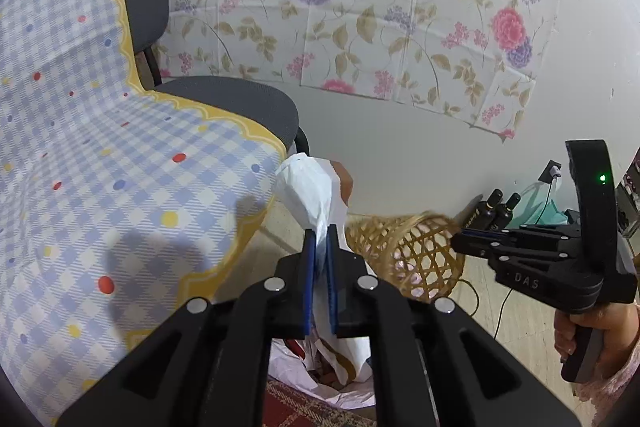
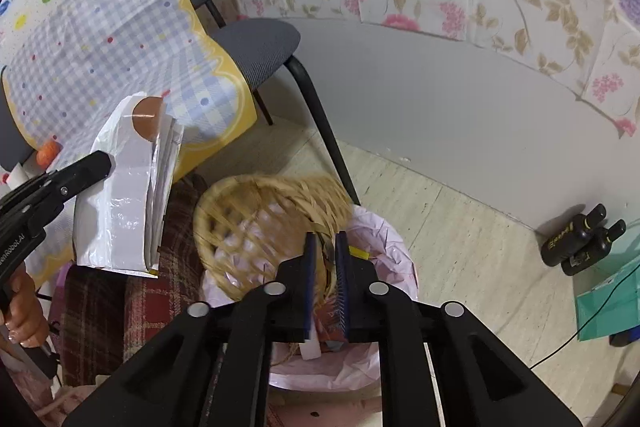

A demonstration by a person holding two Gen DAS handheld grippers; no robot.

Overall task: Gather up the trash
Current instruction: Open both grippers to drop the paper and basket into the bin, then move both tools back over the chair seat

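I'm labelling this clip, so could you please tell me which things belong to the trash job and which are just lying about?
In the job:
- white plastic bag, in the left tongs
- wicker basket, in the right tongs
- pink-lined bin

Lying about:
- grey chair
- checked tablecloth
- two dark bottles
- teal bag

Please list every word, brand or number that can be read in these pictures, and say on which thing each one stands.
"DAS": on the body of the right gripper, seen from the left wrist.
"...enRobot.AI": on the left gripper, seen from the right wrist; the beginning is cut off.
Labels on the black bottles: too small to read.
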